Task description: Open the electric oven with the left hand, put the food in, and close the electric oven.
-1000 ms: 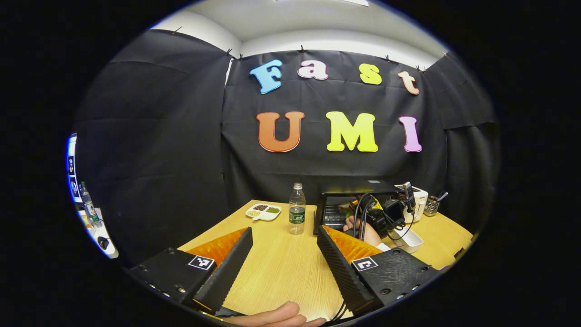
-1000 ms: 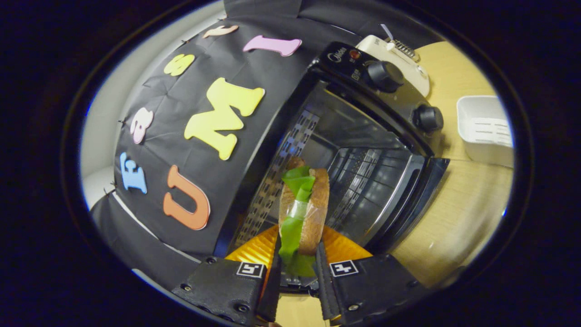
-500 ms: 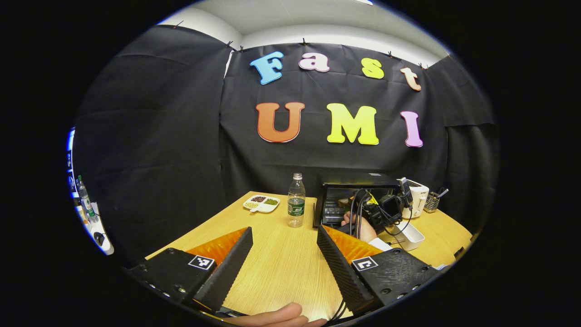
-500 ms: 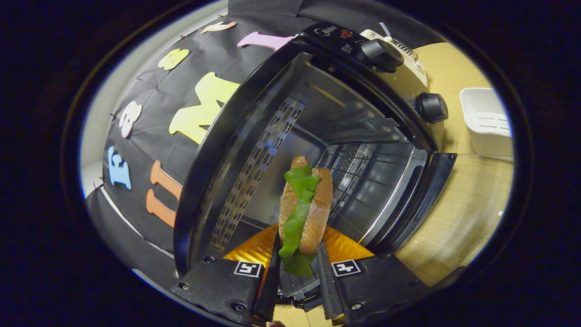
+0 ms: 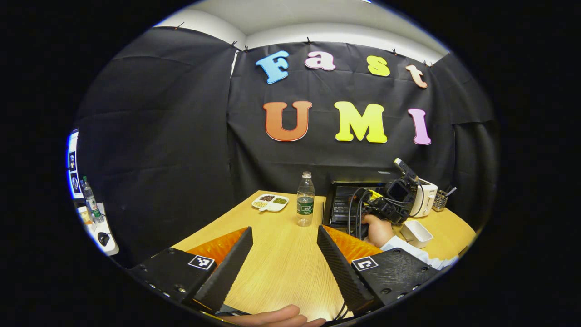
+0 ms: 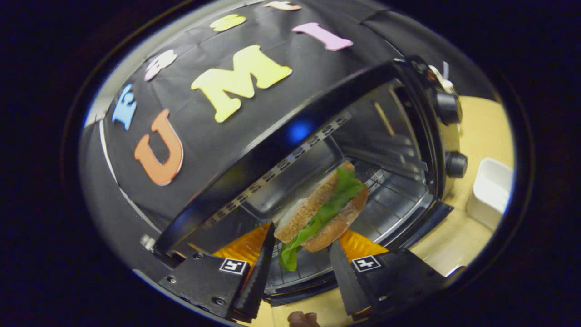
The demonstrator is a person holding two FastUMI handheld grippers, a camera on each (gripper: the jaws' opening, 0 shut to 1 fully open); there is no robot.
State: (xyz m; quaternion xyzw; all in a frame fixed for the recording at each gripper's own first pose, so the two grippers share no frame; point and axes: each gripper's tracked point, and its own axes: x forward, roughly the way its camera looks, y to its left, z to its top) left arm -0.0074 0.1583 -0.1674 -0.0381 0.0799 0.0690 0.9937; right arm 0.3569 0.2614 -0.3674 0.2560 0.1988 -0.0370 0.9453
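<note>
In the right gripper view, the right gripper stood at the mouth of the open electric oven. Its jaws looked parted, and the sandwich lay tilted between and just beyond them, over the wire rack. Whether either jaw touched the bread could not be told. The step in hand seemed to be putting the food in, close to done. The next move would call for drawing this gripper straight back out without dragging the lettuce, then swinging the door up.

In the left gripper view, the left gripper hovered over the wooden desk, jaws wide apart and holding nothing, well back from the oven. Farther along the desk stood a water bottle, a small divided dish and a white tray. Black cloth walled the booth behind.
</note>
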